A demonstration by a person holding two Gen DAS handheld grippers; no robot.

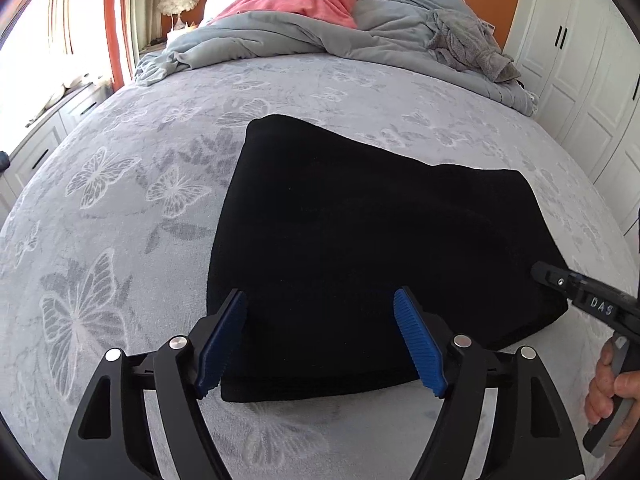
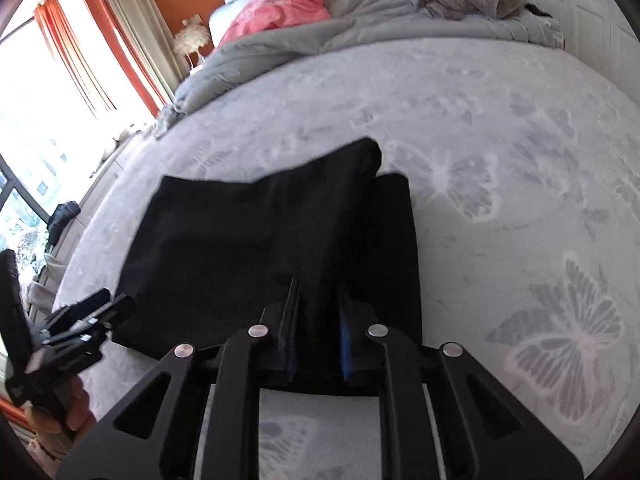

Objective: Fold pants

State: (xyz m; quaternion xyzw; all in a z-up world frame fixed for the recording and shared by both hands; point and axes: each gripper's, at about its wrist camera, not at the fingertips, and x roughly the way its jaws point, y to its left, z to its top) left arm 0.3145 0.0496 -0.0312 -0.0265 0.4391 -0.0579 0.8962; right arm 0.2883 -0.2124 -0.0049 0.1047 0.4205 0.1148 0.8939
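The black pants [image 1: 360,248] lie folded into a compact stack on the butterfly-print bedspread [image 1: 120,208], the left gripper [image 1: 320,344] gaping empty above their near edge while the right gripper [image 2: 318,332] pinches a ridge of cloth, so the next move, I judge, calls for a last fold or release.

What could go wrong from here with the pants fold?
1. Right claw is clamped on a bunch of the black pants; pulling could drag the folded stack askew across the bedspread.
2. Left claw is open, nothing pinned, so that edge may slide or unfold.
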